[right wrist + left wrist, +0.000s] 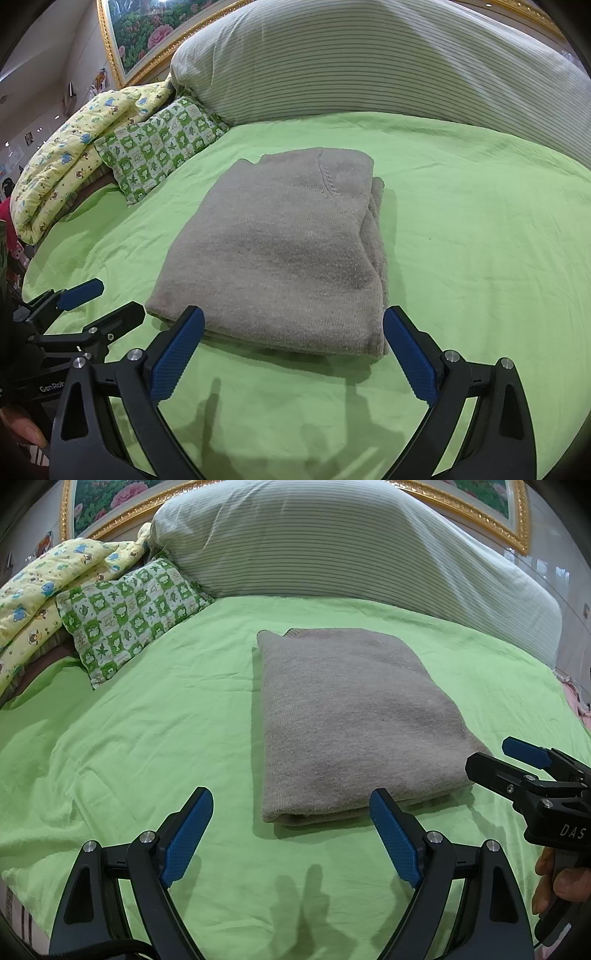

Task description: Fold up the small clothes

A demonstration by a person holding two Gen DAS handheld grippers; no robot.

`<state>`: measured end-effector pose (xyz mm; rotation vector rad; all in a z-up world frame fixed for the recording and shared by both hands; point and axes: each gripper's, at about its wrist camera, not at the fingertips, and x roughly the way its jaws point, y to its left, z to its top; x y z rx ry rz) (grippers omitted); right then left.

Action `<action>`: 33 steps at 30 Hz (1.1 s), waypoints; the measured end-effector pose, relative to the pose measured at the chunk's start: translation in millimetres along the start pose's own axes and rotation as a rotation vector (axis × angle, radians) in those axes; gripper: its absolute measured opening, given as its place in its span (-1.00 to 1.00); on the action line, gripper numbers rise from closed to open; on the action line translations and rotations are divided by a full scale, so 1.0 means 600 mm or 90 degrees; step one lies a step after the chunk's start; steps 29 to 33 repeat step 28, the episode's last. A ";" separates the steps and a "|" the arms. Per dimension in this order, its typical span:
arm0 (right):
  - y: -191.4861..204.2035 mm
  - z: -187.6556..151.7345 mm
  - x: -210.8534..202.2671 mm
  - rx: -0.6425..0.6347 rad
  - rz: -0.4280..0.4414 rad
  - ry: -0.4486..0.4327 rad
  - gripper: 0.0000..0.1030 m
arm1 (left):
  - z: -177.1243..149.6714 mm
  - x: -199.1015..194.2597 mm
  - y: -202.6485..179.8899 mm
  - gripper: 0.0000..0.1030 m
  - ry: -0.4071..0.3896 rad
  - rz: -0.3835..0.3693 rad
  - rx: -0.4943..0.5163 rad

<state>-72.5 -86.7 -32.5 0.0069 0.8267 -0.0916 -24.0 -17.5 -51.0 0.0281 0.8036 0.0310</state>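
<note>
While the green sheet (147,738) lies flat, we hold our left gripper (291,834) with its fingers wide apart, grasping nothing. Just past it the folded grey sweater (351,720) rests mid-bed. Beside that, our right gripper (293,354) hangs released too.

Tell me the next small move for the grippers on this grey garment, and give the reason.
Probably back both off, or at most press the top flat. The grey garment already lies folded in a compact rectangle on the green sheet. The left hand-held gripper and the right hand-held gripper are both open at its near edge, holding nothing. Stacked layers show along the garment's right side.
</note>
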 end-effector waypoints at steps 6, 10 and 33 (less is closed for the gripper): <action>0.003 0.001 0.001 0.004 -0.003 -0.002 0.89 | 0.002 0.000 0.003 0.70 -0.001 0.000 0.000; 0.003 0.000 0.000 0.005 -0.003 -0.002 0.89 | 0.004 0.001 0.005 0.70 0.000 0.002 0.001; -0.017 0.014 0.004 0.025 -0.006 -0.004 0.89 | 0.040 0.013 0.014 0.69 0.018 0.002 -0.013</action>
